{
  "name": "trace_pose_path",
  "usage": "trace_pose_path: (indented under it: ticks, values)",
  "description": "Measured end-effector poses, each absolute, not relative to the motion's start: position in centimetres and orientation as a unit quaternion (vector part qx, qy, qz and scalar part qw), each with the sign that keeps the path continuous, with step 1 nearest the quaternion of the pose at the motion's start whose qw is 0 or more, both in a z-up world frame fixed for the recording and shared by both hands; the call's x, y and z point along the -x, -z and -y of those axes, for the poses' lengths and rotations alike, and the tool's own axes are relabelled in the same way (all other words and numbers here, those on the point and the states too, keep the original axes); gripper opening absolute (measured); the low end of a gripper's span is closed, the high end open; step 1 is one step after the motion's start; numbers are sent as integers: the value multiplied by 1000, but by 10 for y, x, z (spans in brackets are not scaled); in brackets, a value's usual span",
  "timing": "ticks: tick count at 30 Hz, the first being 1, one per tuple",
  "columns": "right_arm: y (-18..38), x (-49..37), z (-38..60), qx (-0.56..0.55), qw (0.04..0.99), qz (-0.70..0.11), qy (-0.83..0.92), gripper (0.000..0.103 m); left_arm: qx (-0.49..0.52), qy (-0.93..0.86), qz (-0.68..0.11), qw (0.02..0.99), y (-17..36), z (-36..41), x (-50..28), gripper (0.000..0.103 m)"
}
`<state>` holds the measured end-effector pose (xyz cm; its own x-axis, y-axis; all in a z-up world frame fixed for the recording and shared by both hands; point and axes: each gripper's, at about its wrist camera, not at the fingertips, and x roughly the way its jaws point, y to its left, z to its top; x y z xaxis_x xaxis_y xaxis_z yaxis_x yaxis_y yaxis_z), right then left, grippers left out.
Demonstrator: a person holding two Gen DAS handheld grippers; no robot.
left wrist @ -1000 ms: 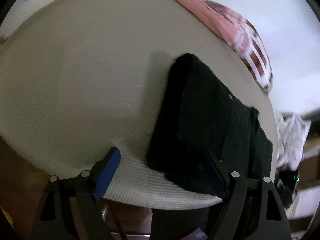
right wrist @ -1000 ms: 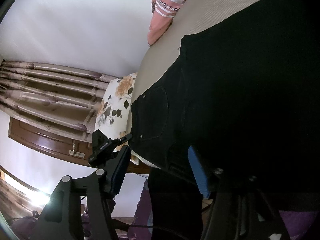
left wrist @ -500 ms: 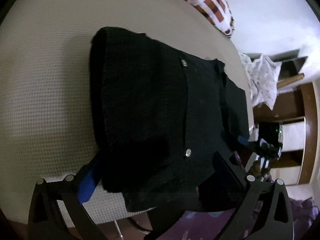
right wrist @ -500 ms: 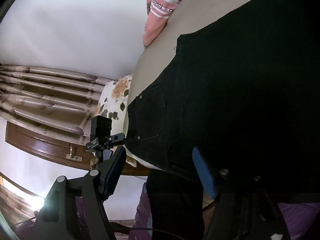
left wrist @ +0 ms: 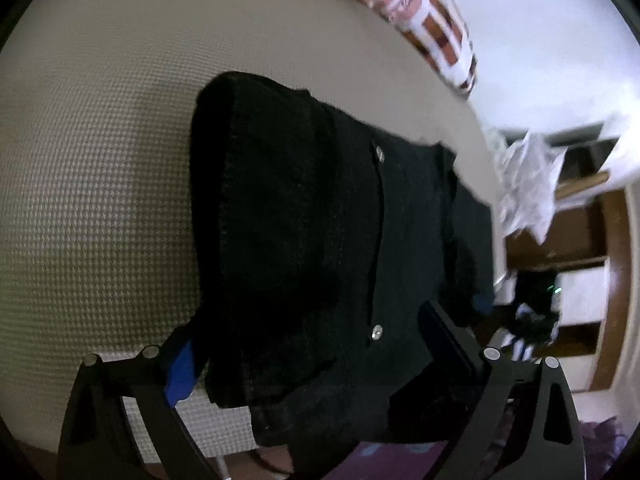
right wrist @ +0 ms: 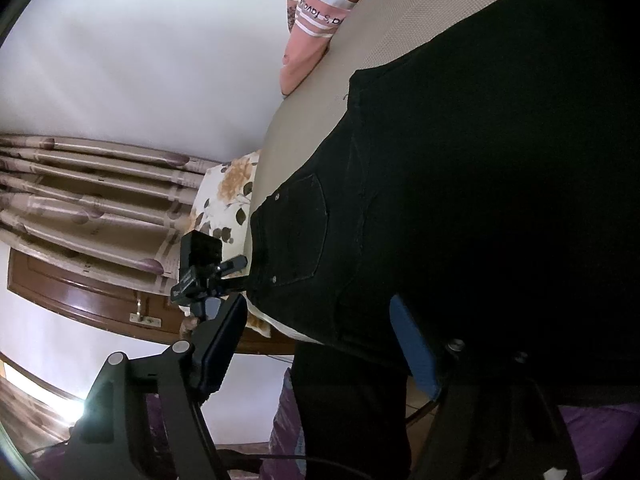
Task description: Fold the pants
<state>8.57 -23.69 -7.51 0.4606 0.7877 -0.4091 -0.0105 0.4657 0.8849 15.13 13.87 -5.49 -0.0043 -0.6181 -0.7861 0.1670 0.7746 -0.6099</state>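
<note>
Since a second ago the left hand-held gripper (left wrist: pixel 308 344) has swung over the black pants (left wrist: pixel 320 216): then its fingers framed bare mattress with the pants off to one side, now the folded stack fills the gap between them. Right hand-held gripper (right wrist: pixel 320 340) barely shifted; same low angle along the bed edge. Left jaws spread wide, one blue pad (left wrist: pixel 180 372) at the near left edge of the stack, the other finger dark against the cloth on the right; contact with the fabric can't be confirmed. Right jaws also spread wide, blue pad (right wrist: pixel 412 348) just beside or under the hanging hem, the other finger out in free air; not pinching anything visible. Pants lie folded on the beige textured mattress (left wrist: pixel 100 160), near its front edge, with the lower part draping over the edge; two metal rivets and a back pocket (right wrist: pixel 300 232) face up. Pink striped garment (left wrist: pixel 432 28) sits at the far edge of the bed, well apart from the pants. Floral pillow (right wrist: pixel 228 200) at the bed end, curtain (right wrist: pixel 80 192) and wooden furniture beyond it. White crumpled cloth (left wrist: pixel 528 184) on shelving past the far right corner. Left view is motion-blurred toward the right side.
</note>
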Motion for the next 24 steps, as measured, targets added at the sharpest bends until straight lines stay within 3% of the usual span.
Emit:
trace_pose_path:
  ticks: [6, 8, 10, 13, 18, 24]
  values:
    - [77, -87, 236, -447, 729, -441, -273, 71, 169, 266, -661, 681, 55, -138, -154, 96]
    - [77, -88, 236, -448, 728, -441, -273, 71, 149, 256, -657, 693, 52, -136, -150, 91]
    - [78, -88, 236, -448, 728, -442, -273, 71, 116, 226, -649, 718, 47, -136, -146, 63]
    - [80, -89, 237, -451, 727, -442, -270, 71, 132, 220, -645, 720, 49, -146, -143, 40]
    - [80, -89, 239, -455, 726, -443, -263, 71, 111, 226, -619, 744, 43, -141, -131, 31]
    - [80, -90, 240, -456, 729, -442, -256, 72, 158, 227, -577, 768, 25, -149, -114, 22]
